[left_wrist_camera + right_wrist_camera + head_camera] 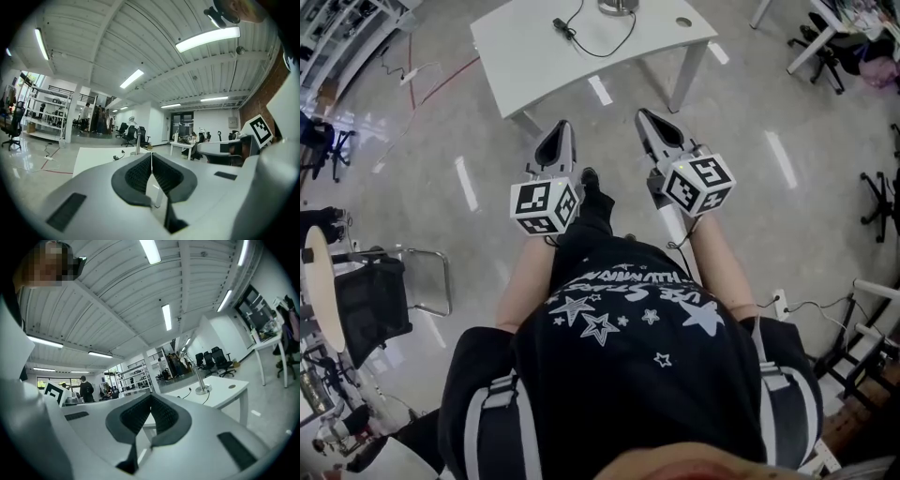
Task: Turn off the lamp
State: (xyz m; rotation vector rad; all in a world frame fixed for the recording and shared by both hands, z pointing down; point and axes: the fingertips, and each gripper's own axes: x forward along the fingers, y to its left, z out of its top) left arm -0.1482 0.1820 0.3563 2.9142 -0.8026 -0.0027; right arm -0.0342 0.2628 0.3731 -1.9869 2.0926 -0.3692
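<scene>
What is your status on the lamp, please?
Left gripper, right gripper shut, empty. Lamp stands on white table ahead, untouched. Nothing blocking.

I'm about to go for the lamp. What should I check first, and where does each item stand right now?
1. Left gripper free to use: ok, jaws together, nothing between them.
2. Right gripper free to use: ok, jaws together, empty.
3. Lamp within reach: not ok, both grippers are held short of the white table it stands on.
4. Switch located: cannot tell; a black cable with a small block on it lies beside the lamp base.
5. Lamp lit: cannot tell from these views.
</scene>
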